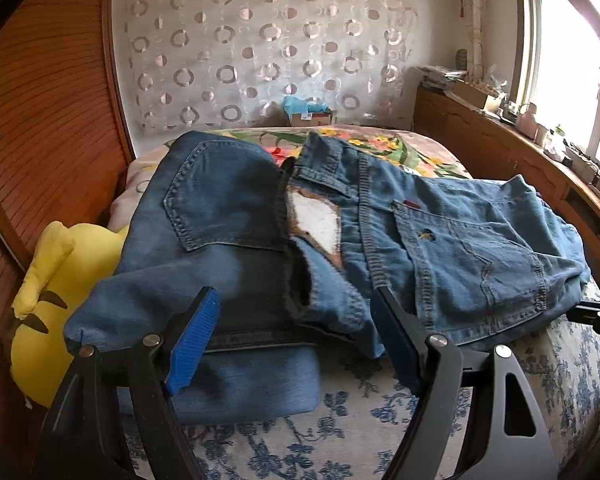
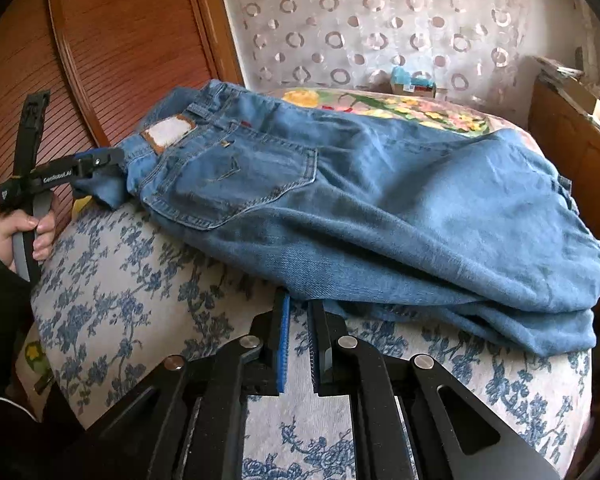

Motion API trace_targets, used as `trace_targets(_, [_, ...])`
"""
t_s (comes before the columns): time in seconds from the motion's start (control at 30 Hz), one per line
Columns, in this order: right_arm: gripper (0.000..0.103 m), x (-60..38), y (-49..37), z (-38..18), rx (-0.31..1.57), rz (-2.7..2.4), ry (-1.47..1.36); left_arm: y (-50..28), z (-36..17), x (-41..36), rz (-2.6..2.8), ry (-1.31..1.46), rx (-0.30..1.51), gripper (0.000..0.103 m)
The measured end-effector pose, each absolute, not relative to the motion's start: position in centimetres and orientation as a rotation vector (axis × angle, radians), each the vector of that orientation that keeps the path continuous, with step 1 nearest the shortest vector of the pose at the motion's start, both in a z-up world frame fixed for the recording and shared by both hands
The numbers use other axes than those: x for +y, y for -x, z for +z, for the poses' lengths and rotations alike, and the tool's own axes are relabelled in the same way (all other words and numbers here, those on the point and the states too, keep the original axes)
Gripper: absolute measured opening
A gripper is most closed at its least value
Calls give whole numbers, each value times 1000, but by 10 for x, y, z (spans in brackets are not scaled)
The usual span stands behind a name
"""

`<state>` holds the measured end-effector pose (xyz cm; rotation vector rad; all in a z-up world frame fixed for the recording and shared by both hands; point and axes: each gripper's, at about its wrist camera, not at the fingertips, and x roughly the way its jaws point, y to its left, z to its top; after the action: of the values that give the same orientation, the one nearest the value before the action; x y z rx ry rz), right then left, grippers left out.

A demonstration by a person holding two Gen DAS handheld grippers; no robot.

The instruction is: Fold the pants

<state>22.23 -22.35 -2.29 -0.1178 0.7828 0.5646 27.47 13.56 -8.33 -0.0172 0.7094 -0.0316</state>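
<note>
Blue jeans (image 1: 440, 240) lie folded in a heap on the bed, back pockets and the white waist patch (image 1: 316, 222) facing up; they also show in the right wrist view (image 2: 380, 200). My left gripper (image 1: 296, 304) is open, its fingers wide apart at the near edge of the jeans by the waistband; it also shows in the right wrist view (image 2: 100, 160) at the waist end. My right gripper (image 2: 298, 304) has its jaws nearly shut with a narrow gap and nothing between them, right at the lower edge of the jeans.
The bed has a blue floral cover (image 2: 140, 300) and a bright flowered blanket (image 1: 380, 144) behind. A yellow plush toy (image 1: 56, 292) lies at the left by the wooden headboard (image 1: 40, 120). A cluttered wooden cabinet (image 1: 500, 140) stands at the right under the window.
</note>
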Motion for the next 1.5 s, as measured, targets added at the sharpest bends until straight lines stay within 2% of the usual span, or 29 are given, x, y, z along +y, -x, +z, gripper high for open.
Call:
trace_targets(0.07, [8,-221,-225,-24,783,556,112,-276,-85,139,-35,29,715,71])
trace_targets(0.23, [22,-209,-230,-28,784,513,132,-280,-88,133,-76,31,727,54])
trace_targets(0.37, [26,-204,-237,-31,794,505,127,-284,-93,126,-109,12,741,47])
trace_targets(0.47, [26,-204,-243,-32,801,510,125,-287,-95,121,-114,-6,751,37])
trace_targets(0.53, [26,-202,-245,-32,797,527,128,-288,-93,117,-102,-34,744,17])
trace_targets(0.57, [11,-201,-246,-32,788,536,127,-287,-91,115,-97,-40,737,16])
trace_targets(0.6, [9,-203,-246,-29,781,547,123,-287,-88,115,-92,-42,727,12])
trace_targets(1.07, [6,-214,-217,34,569,521,114,-246,5,101,-82,-87,523,9])
trace_targets(1.5, [6,-217,-120,39,507,585,158,-156,34,136,-39,-43,442,8])
